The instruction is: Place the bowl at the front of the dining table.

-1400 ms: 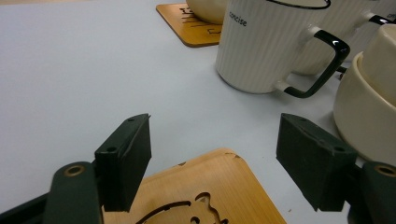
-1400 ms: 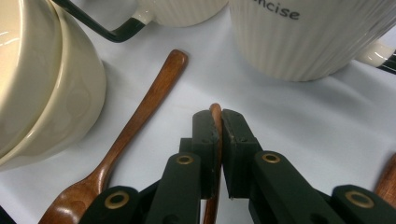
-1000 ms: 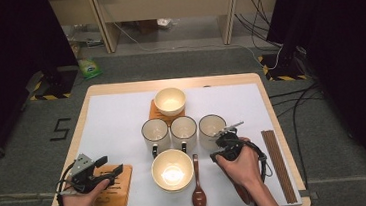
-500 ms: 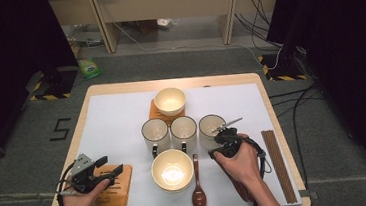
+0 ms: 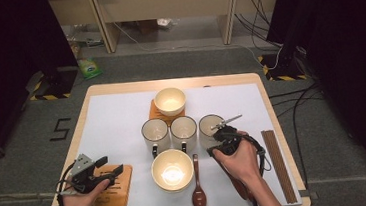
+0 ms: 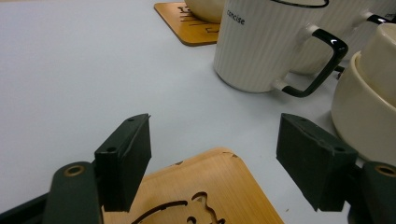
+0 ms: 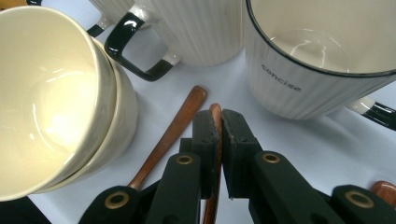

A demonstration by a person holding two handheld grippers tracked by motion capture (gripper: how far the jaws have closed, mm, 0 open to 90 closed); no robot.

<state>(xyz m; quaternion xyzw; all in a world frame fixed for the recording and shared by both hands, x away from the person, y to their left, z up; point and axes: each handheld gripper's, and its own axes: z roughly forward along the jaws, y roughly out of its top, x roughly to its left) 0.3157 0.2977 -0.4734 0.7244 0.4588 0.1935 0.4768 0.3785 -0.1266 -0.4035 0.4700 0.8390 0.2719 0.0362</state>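
My right gripper (image 5: pixel 216 148) (image 7: pixel 220 128) is shut on the thin handle of a brown wooden spoon (image 7: pixel 215 112). Its bowl end shows under the forearm (image 5: pixel 239 191). The jaws point at the gap between the right-hand white mug (image 5: pixel 211 129) (image 7: pixel 322 70) and the stacked cream bowls (image 5: pixel 172 170) (image 7: pixel 60 102). A second wooden spoon (image 5: pixel 198 184) (image 7: pixel 173 130) lies flat beside the bowls. My left gripper (image 5: pixel 107 171) (image 6: pixel 215 163) stands open just above a wooden coaster (image 5: pixel 111 189) (image 6: pixel 205 186) at the front left, holding nothing.
Two more white mugs (image 5: pixel 154 134) (image 5: pixel 183 130) stand in a row mid-table. A cream bowl (image 5: pixel 170 101) sits on another coaster (image 5: pixel 156 113) behind them. Brown chopsticks (image 5: pixel 277 165) lie along the right edge. The white mat (image 5: pixel 117 124) is bare at back left.
The right hand has edged slightly toward the mugs with the spoon still clamped. The left gripper has stayed over the coaster.
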